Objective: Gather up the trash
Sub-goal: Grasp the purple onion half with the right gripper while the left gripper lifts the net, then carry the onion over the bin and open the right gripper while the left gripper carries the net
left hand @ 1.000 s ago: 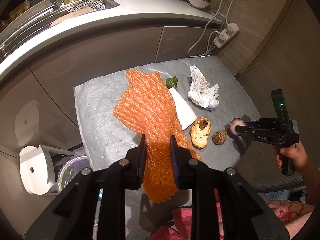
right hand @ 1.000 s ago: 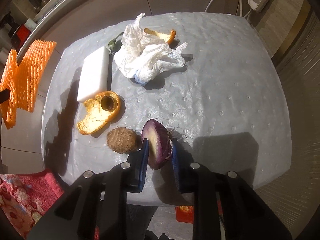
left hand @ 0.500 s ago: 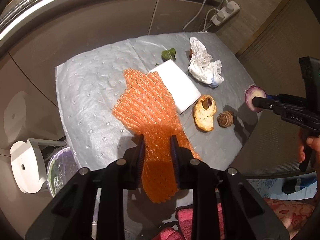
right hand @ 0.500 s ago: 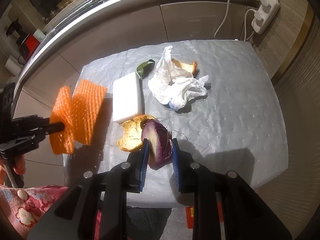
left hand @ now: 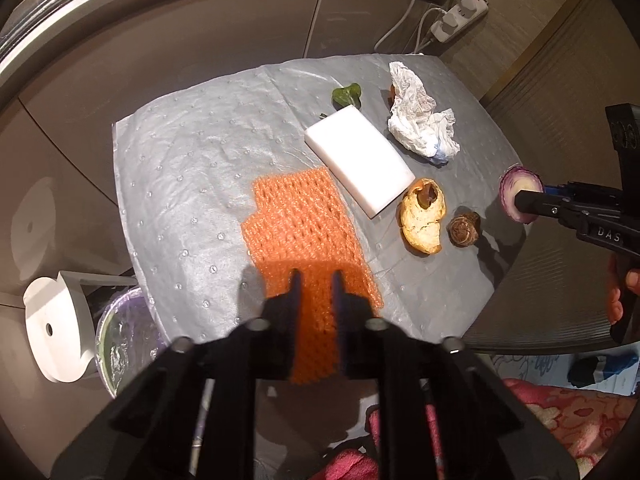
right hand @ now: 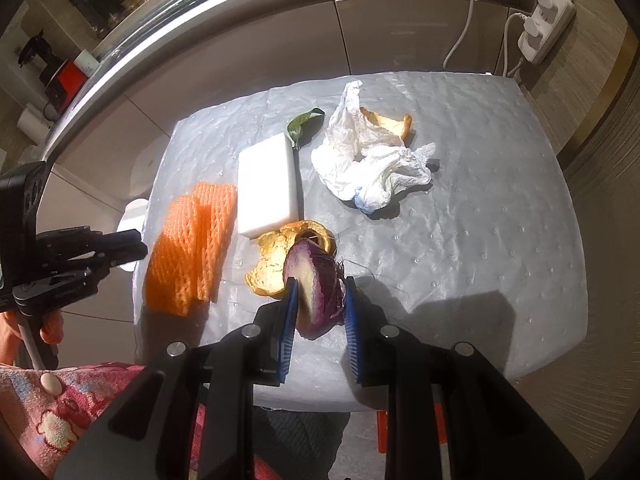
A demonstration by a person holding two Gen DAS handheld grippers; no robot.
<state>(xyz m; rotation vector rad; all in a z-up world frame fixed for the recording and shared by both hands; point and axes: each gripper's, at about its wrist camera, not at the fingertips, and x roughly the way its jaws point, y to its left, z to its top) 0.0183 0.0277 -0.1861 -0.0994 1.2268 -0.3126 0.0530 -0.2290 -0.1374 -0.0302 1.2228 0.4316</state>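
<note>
Both claws loaded, mid-carry: net in the left, onion half in the right.

The left gripper [left hand: 315, 280] is clamped on the orange foam net [left hand: 304, 220], which hangs above the near-left part of the grey mat [left hand: 192, 168]; the right gripper [right hand: 318, 300] pinches the purple onion half [right hand: 316, 280], cut face pale, roots trailing, lifted over the mat's near edge. Next, I judge, each load must travel to a bin; the lined one [left hand: 120, 344] sits just left of the mat. Still on the mat: tissue [right hand: 368, 168], peel [right hand: 272, 256], leaf [right hand: 300, 124], white block [right hand: 268, 188].
</note>
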